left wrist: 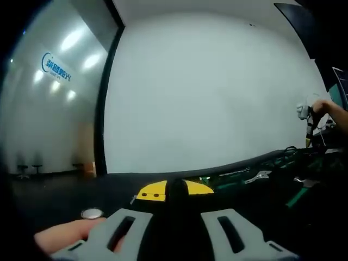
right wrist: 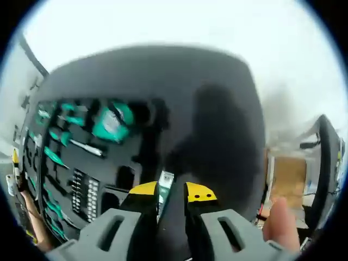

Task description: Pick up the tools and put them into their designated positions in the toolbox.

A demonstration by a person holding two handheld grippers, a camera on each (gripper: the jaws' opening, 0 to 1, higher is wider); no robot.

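In the right gripper view the open toolbox (right wrist: pixel 81 163) lies on a black table (right wrist: pixel 217 109). Its dark foam holds several green-handled tools (right wrist: pixel 111 126) and a block of bits (right wrist: pixel 85 194). My right gripper (right wrist: pixel 171 193) hangs over the toolbox's near edge, shut on a small silvery-green tool (right wrist: pixel 165 187) that stands between the yellow tips. In the left gripper view my left gripper (left wrist: pixel 176 191) is low over the table, its yellow tips closed against a rounded black tool (left wrist: pixel 176 187). The toolbox (left wrist: pixel 261 175) lies off to its right, a wrench (left wrist: pixel 258 176) showing in it.
A white wall (left wrist: pixel 206 92) rises behind the table, with a glass partition (left wrist: pixel 49 92) to the left. At the far right a hand (left wrist: pixel 326 109) holds a pale device. Beyond the table's right edge are a wooden panel (right wrist: pixel 288 179) and clutter. A fingertip (right wrist: pixel 283 223) shows beside my right gripper.
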